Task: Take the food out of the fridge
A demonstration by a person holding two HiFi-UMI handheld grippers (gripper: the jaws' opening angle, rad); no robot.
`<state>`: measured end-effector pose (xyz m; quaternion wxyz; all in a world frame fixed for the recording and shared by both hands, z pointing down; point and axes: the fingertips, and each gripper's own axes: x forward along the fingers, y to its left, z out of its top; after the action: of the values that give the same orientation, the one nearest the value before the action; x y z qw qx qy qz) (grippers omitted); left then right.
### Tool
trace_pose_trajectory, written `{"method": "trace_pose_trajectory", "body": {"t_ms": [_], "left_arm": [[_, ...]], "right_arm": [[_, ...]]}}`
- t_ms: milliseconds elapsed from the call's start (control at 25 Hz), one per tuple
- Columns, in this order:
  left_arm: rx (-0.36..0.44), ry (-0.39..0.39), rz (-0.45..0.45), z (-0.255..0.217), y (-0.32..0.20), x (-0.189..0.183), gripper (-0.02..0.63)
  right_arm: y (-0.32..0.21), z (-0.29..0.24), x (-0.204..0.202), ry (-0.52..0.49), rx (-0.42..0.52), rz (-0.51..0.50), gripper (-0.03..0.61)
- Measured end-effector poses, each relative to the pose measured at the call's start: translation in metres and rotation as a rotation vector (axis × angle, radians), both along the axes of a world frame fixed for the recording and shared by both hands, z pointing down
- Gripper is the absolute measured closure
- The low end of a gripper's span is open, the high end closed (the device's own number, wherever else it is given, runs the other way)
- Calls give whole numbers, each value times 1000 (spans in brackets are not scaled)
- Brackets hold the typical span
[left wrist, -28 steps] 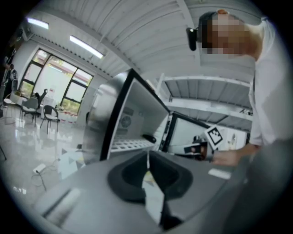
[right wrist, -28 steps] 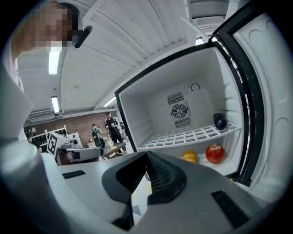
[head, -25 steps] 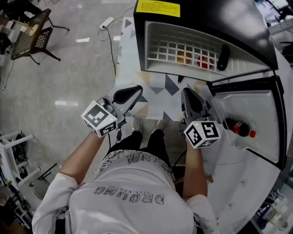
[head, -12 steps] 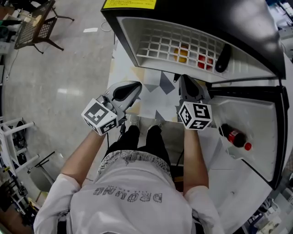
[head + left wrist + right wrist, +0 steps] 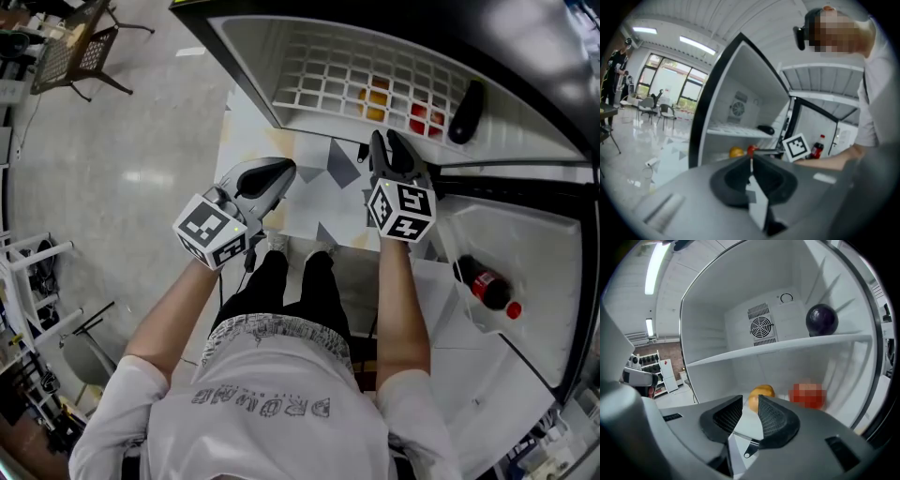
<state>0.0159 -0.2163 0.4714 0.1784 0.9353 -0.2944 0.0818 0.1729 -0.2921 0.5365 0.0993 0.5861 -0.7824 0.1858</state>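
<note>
Facing open fridge (image 5: 246, 58), first pick pending: our right gripper (image 5: 750, 403) jaws just been opening, nothing between (left gripper (image 5: 751, 160) pressed together). Next we straddle orange fruit (image 5: 761, 392), pinch.

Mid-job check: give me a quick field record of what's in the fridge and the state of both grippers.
fridge: open, door swung to the right
upper shelf: one dark purple item
below the shelf: orange fruit with a red item beside it
door rack: bottle, dark with a red cap
left gripper: jaws together, nothing held
right gripper: jaws apart, just been opening, nothing between them; aimed into the fridge, orange fruit ahead beyond the tips
</note>
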Motion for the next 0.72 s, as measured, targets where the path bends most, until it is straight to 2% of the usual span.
{"method": "trace_pose_trajectory", "body": {"t_ms": [360, 720], "left_arm": [[-17, -19, -10, 11, 2, -5, 595], [-29, -20, -8, 14, 2, -11, 595]], "right_arm": [[-29, 22, 0, 62, -8, 13, 396], [-53, 41, -6, 129, -42, 45, 340]]}}
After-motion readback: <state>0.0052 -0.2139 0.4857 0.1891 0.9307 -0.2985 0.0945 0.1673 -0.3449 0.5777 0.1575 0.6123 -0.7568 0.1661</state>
